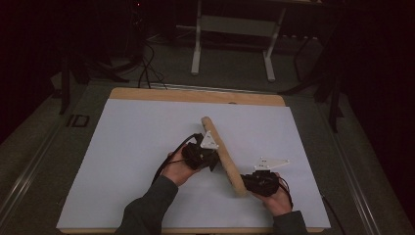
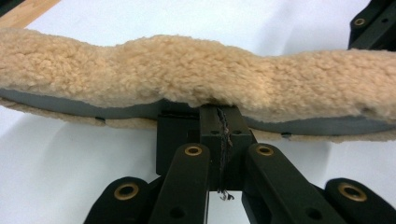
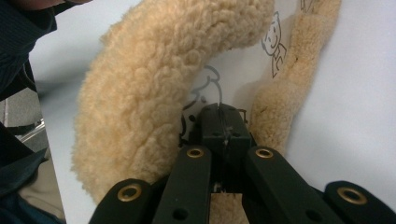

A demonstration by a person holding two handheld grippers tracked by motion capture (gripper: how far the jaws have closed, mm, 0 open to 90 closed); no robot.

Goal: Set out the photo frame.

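Both grippers are clamping the fleece insole (image 1: 222, 154), which is standing on edge, slanting from far-left to near-right over the middle of the white sheet (image 1: 137, 147); the left gripper (image 2: 219, 116) is pinching shut on its long edge; the right gripper (image 3: 223, 122) is pinching shut on its near end; judging by this, the grasp is done; wherever the insole is going is still ahead.
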